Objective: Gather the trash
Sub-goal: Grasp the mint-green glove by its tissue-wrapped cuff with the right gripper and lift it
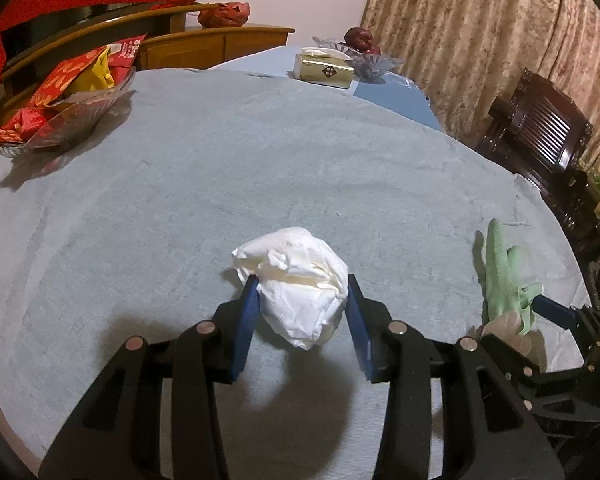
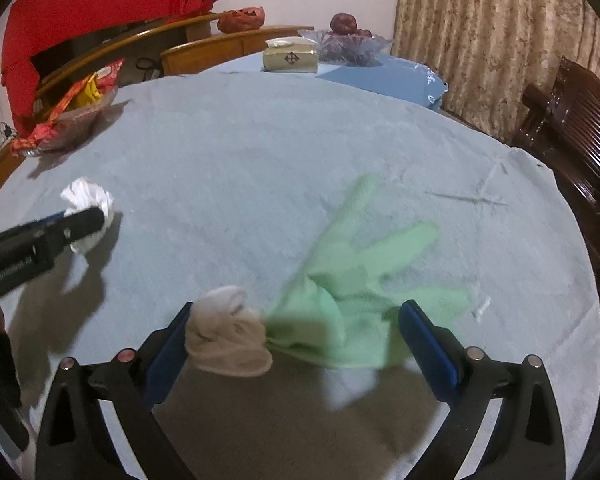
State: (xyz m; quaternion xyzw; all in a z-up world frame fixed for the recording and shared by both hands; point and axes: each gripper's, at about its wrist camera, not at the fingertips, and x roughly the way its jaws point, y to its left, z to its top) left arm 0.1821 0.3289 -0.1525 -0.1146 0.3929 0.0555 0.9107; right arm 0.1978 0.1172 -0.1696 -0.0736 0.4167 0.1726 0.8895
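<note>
The left gripper [image 1: 302, 300] is pinched on a crumpled white tissue wad [image 1: 296, 280], blue pads pressed against both its sides; the wad is held just above the grey tablecloth [image 1: 220, 168], its shadow cast below. No clear long axis is shown by the wad, only a taper toward 6 o'clock.

The right gripper [image 2: 296, 332] is spread wide, with a green glove [image 2: 340, 280] lying between the pads. The glove's long axis runs from 7 to 1 o'clock, fingers pointed toward 1 and 2 o'clock. Its pale cuff [image 2: 228, 332] is bunched at 9 o'clock, beside the left pad [image 2: 168, 344]; contact cannot be told. The glove is motion-blurred, so whether it is lifted or flat is unclear.

In the right wrist view the left gripper [image 2: 80, 220] is cut off at 9 o'clock, its body hiding part of the tissue. Both grippers are pitched steeply down at the table.

Further out: a snack-wrapper dish [image 1: 60, 116] at 10 o'clock, a gold tissue box [image 1: 324, 70] and glass fruit bowl [image 1: 364, 56] at 12, a dark wooden chair [image 1: 540, 132] at 2.
</note>
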